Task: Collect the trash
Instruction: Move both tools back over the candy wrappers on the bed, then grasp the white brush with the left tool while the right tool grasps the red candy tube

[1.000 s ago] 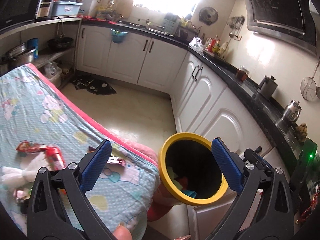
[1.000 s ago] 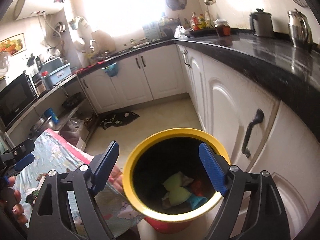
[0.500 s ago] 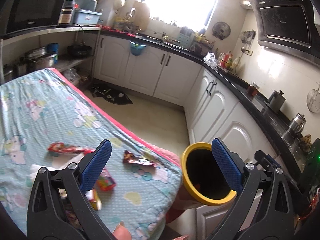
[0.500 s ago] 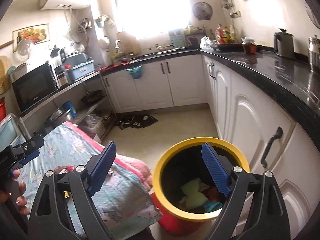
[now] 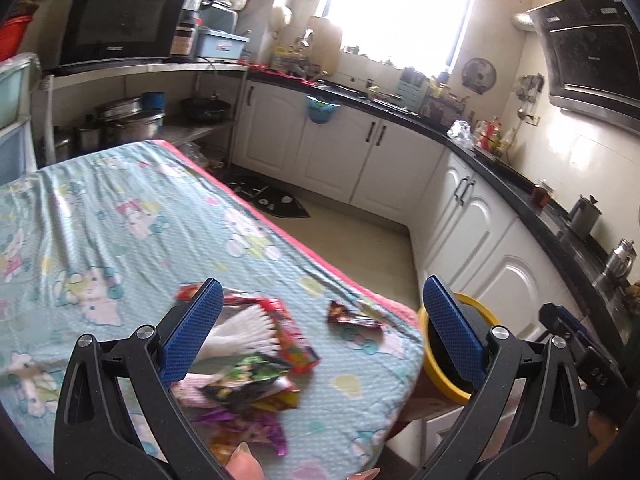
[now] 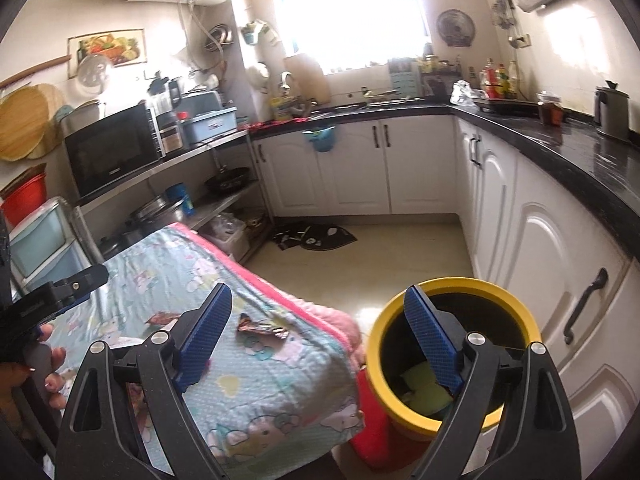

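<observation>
Both grippers angled downward, jaws wide apart, nothing held.

The left gripper (image 5: pixel 320 332) hangs over the wrappers (image 5: pixel 256 364) on the patterned cloth (image 5: pixel 120 208); the right gripper (image 6: pixel 316 336) spans the cloth's edge and the yellow-rimmed bin (image 6: pixel 452 360) beside it. Bin contents partly hidden; wrapper pile blurred.

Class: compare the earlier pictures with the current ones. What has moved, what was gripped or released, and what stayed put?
Both views swung from the yellow-rimmed red bin toward the patterned tablecloth. The left gripper and right gripper stayed open, holding nothing. The wrapper pile stayed put.
</observation>
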The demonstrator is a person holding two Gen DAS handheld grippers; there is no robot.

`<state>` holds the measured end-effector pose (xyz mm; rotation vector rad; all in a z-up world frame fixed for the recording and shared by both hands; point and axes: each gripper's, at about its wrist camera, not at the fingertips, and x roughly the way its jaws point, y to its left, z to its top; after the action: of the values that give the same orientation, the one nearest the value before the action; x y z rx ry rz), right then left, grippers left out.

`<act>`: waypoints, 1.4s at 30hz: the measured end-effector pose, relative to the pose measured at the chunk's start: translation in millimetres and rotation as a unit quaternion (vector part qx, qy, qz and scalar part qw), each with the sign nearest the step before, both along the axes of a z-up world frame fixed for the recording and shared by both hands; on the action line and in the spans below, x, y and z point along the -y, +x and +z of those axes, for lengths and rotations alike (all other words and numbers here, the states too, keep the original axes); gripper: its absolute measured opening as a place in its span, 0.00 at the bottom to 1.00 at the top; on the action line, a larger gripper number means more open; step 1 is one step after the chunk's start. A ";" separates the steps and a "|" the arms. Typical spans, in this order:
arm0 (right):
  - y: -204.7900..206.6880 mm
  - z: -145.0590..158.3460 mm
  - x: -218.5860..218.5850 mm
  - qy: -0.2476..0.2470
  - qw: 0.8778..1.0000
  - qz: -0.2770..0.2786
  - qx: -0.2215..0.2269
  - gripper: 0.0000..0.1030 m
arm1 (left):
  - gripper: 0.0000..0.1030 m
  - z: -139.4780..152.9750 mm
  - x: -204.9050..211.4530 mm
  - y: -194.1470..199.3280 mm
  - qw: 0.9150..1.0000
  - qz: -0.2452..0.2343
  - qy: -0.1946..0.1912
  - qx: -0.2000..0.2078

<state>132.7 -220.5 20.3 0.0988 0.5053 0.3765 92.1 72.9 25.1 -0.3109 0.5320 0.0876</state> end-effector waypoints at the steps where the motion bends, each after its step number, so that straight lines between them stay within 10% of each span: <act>1: -1.1 0.7 -4.4 -0.001 1.000 0.006 0.000 0.83 | 0.89 -0.7 -4.8 -2.4 1.000 0.005 -0.001 -0.001; 29: 7.7 -40.7 -126.5 -0.071 0.982 0.168 -0.051 0.83 | 0.89 -61.1 -112.5 -31.5 0.993 0.086 -0.024 -0.080; 42: 60.7 -100.5 -178.5 -0.123 0.959 0.221 -0.130 0.60 | 0.78 -102.4 -132.2 -10.9 0.986 0.060 -0.110 -0.111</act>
<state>193.4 -42.0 -80.1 -0.2138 0.8351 0.7401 81.2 205.1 -77.3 -0.5535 0.7468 0.1820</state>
